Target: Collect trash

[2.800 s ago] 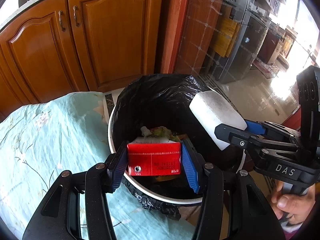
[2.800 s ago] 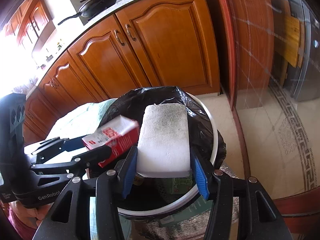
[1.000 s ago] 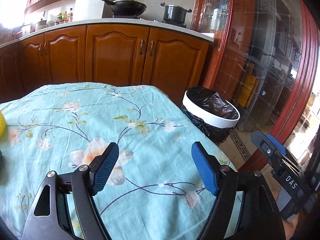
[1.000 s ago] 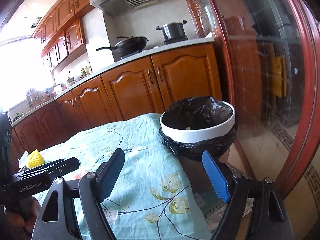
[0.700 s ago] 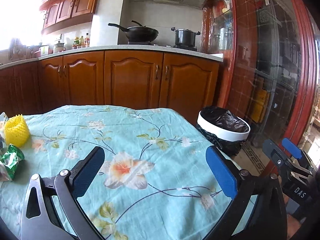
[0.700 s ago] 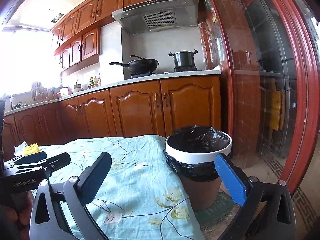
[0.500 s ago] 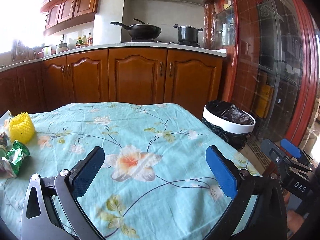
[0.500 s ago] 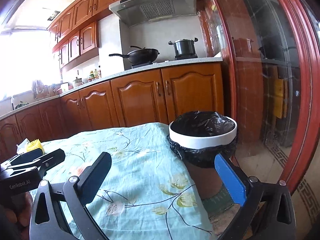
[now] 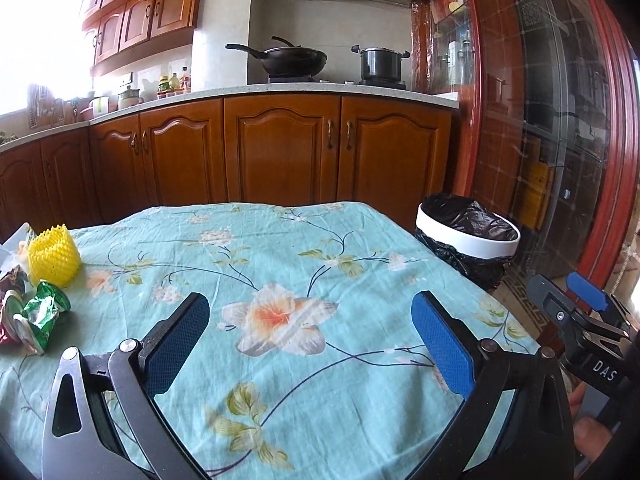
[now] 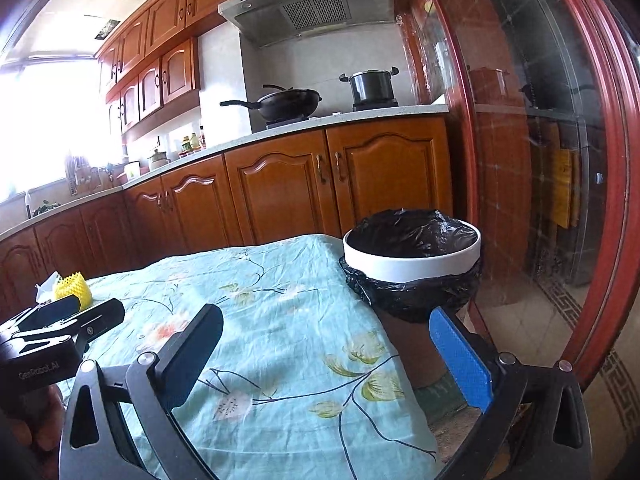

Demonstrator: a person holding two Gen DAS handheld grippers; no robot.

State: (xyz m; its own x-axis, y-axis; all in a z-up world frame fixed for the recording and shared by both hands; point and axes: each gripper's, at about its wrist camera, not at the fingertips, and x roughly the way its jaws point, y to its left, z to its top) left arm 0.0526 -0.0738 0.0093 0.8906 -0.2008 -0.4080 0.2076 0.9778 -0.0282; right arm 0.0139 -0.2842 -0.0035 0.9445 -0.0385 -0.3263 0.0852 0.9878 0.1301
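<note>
My left gripper (image 9: pixel 310 316) hangs over the flowered tablecloth (image 9: pixel 280 264), wide open and empty. At the table's far left lie a yellow foam net (image 9: pixel 54 254) and crumpled green and red wrappers (image 9: pixel 36 316). The white-rimmed trash bin (image 9: pixel 466 238) lined with a black bag stands off the table's right corner. My right gripper (image 10: pixel 326 328) is also open and empty, hovering at the table's right edge with the trash bin (image 10: pixel 412 258) just ahead of its blue pad. The yellow net (image 10: pixel 72 286) shows far left behind the left gripper (image 10: pixel 60 320). The right gripper (image 9: pixel 576 300) shows at lower right.
Wooden kitchen cabinets (image 9: pixel 280 160) run behind the table, with a wok (image 9: pixel 292 58) and a pot (image 9: pixel 380 64) on the stove. A red-framed glass partition (image 9: pixel 560 140) stands right of the bin. White paper (image 10: pixel 46 282) lies beside the net.
Both grippers let the red box and the white foam block go over the bin, drew back over the table and opened wider. The left view swung left, bringing the trash pile in.
</note>
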